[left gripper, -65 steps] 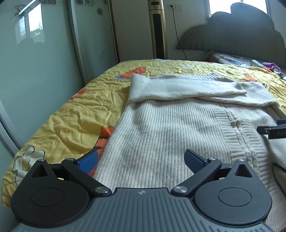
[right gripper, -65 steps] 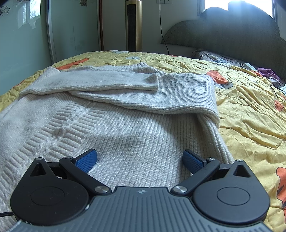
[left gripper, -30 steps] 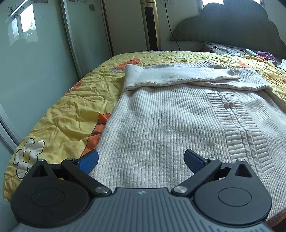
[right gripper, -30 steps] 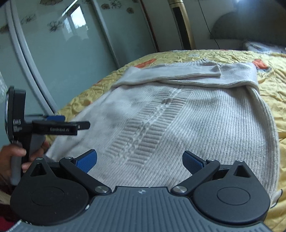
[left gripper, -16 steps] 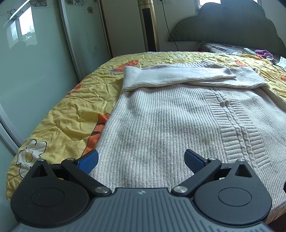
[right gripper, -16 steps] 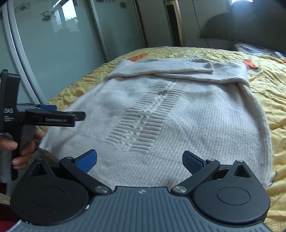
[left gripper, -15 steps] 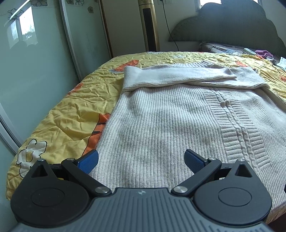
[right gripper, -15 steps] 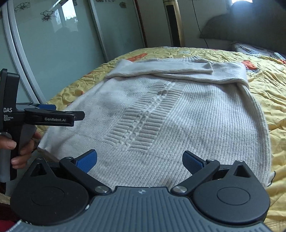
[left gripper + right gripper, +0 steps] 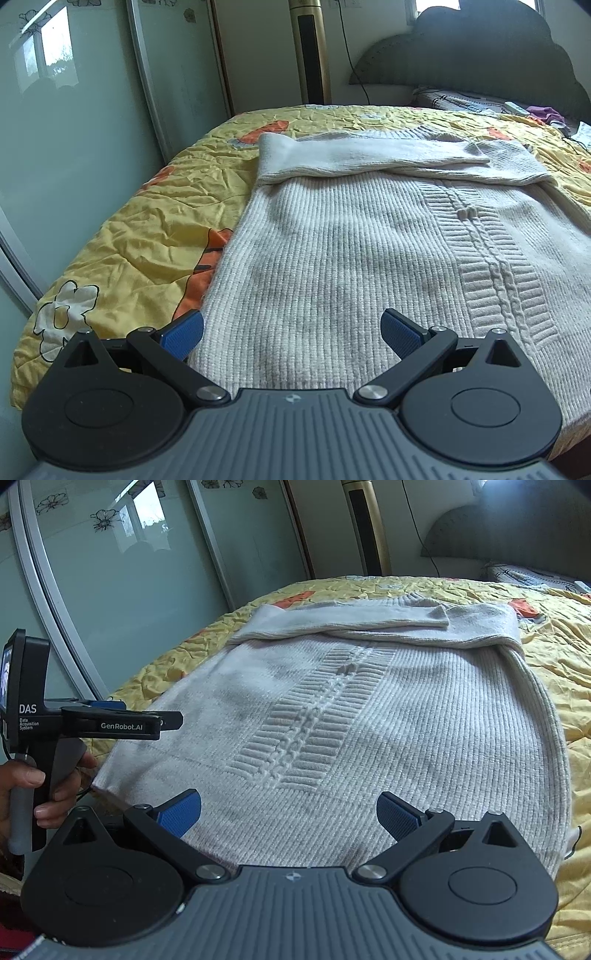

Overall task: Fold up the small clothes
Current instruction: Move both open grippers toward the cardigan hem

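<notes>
A cream knit sweater [image 9: 332, 251] lay flat across the middle of the frame on a bed covered by a yellow quilt [image 9: 147, 236], its sleeves [image 9: 369, 155] folded across the upper part. The left tongs [image 9: 291, 334] stood wide at the bottom of the left wrist view, blue pads [image 9: 183, 334] apart above the sweater's near hem and gripping nothing. The right tongs [image 9: 288, 814] were likewise wide and empty at the hem. In the right wrist view the left tongs [image 9: 162, 720] showed at mid-left, held by a hand [image 9: 33, 790]. A dark headboard [image 9: 472, 62] filled the upper right.
</notes>
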`<state>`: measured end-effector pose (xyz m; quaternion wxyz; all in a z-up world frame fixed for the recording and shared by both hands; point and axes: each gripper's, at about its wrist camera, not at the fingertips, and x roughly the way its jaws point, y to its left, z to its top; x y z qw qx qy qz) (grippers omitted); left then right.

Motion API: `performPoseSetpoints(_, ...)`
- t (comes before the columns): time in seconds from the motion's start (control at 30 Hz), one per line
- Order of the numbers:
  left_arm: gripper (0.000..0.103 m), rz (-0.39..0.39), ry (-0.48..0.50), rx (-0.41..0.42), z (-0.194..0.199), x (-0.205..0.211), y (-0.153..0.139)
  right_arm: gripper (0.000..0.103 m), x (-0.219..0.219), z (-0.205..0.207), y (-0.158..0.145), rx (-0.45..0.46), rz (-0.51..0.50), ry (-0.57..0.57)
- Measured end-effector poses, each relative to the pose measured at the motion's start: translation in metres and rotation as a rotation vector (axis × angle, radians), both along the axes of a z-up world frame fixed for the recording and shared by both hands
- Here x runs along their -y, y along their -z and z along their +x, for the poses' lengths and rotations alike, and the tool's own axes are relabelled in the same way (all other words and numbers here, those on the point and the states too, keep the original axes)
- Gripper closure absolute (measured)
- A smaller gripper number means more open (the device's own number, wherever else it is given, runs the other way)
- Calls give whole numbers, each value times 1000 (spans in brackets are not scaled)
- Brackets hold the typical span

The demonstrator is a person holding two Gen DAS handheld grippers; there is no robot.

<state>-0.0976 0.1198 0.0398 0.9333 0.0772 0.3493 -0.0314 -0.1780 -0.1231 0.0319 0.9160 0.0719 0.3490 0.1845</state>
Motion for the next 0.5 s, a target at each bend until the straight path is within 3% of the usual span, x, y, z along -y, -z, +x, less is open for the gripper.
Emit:
performPoseSetpoints(0.2,0,-34,25,-14,-8,-13,3,0,4,-1,-2,19,-24,3)
performPoseSetpoints(0.37,0,-18,18,18,-15,-33,4,0,15,-2,-1,19,-32,29)
performPoseSetpoints(0.5,0,-55,29,29,-17,-54,4,0,14,-7,0,29,-32,6)
